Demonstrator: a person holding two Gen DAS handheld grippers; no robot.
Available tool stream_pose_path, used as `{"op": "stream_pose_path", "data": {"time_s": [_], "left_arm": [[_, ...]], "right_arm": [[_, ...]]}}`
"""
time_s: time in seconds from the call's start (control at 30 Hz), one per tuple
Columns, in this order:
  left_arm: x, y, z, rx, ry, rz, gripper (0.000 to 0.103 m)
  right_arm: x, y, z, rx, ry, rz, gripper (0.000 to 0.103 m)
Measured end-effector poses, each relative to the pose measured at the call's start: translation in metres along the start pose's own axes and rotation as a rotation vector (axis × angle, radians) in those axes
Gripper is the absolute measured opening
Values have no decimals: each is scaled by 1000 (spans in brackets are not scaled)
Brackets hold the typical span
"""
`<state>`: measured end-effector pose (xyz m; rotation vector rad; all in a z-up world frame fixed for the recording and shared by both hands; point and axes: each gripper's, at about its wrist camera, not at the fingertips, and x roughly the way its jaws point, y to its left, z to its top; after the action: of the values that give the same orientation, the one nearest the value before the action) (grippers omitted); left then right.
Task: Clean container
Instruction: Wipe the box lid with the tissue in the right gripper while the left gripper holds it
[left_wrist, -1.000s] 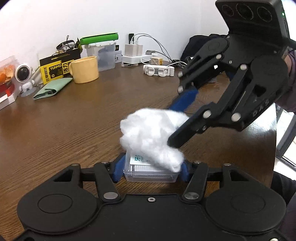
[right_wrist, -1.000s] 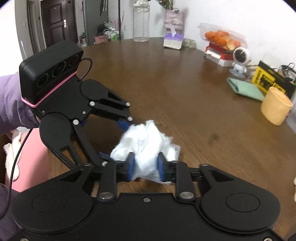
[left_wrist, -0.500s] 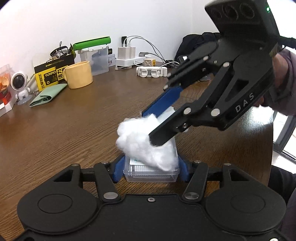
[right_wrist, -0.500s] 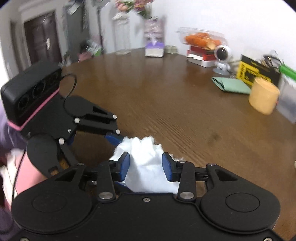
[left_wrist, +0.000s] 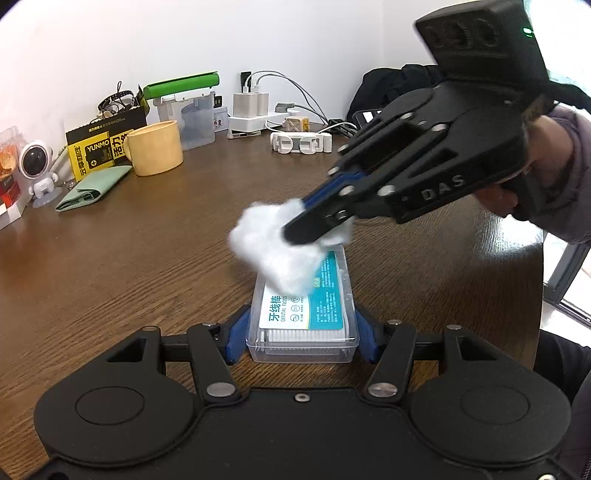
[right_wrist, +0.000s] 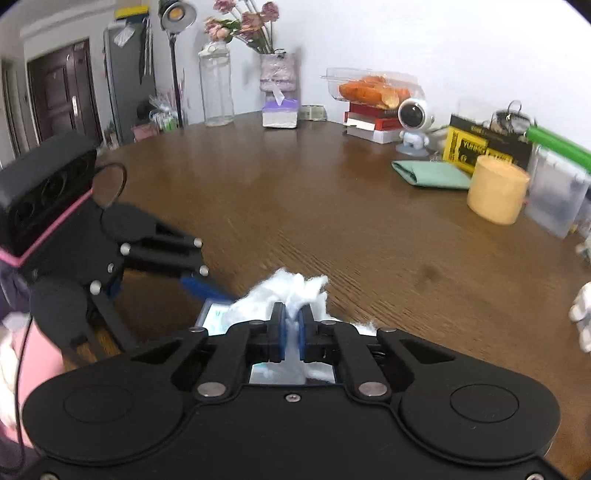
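Two grippers are on the job here. Closest in, the left gripper (left_wrist: 302, 338) has its blue pads clamped on either side of the clear plastic box (left_wrist: 303, 312), the one with the teal and white dental floss label, and the box is sitting flat on the brown wooden table (left_wrist: 129, 266). Over the far half of the lid, the right gripper (left_wrist: 310, 221) comes in from the right, pinching a fluffy white wad of cotton (left_wrist: 275, 251), jaws nearly closed on it. The bottom of the wad touches the label. From the right wrist view you can see the cotton (right_wrist: 291, 291) squeezed between the pads and the box (right_wrist: 216, 315) poking out underneath. Further back there's a yellow mug (left_wrist: 155, 147), a folded green cloth (left_wrist: 94, 186) beside it, and a little white robot toy (left_wrist: 37, 168) by the wall.
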<state>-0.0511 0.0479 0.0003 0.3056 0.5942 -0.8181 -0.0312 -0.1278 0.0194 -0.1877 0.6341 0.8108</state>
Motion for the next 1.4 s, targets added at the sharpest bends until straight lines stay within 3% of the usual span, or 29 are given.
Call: {"op": "stream_pose_path", "data": {"time_s": [0.17, 0.23, 0.43, 0.67, 0.93, 1.2, 1.4], "left_arm": [[2, 3, 2, 1, 1, -1, 57], [2, 3, 2, 1, 1, -4, 57], [2, 4, 2, -4, 1, -10, 57], [2, 3, 1, 0, 1, -10, 57], [4, 8, 4, -7, 2, -18, 57], [4, 7, 3, -3, 2, -20, 57], [3, 6, 3, -4, 2, -21, 57]], "right_arm": [[10, 26, 1, -48, 4, 98, 7], [4, 27, -2, -68, 5, 93, 7], [-5, -13, -4, 28, -4, -46, 7], [2, 28, -6, -41, -12, 97, 7], [-8, -7, -5, 28, -8, -14, 7], [-2, 27, -5, -42, -4, 94, 7], [-14, -7, -9, 30, -10, -22, 8]]}}
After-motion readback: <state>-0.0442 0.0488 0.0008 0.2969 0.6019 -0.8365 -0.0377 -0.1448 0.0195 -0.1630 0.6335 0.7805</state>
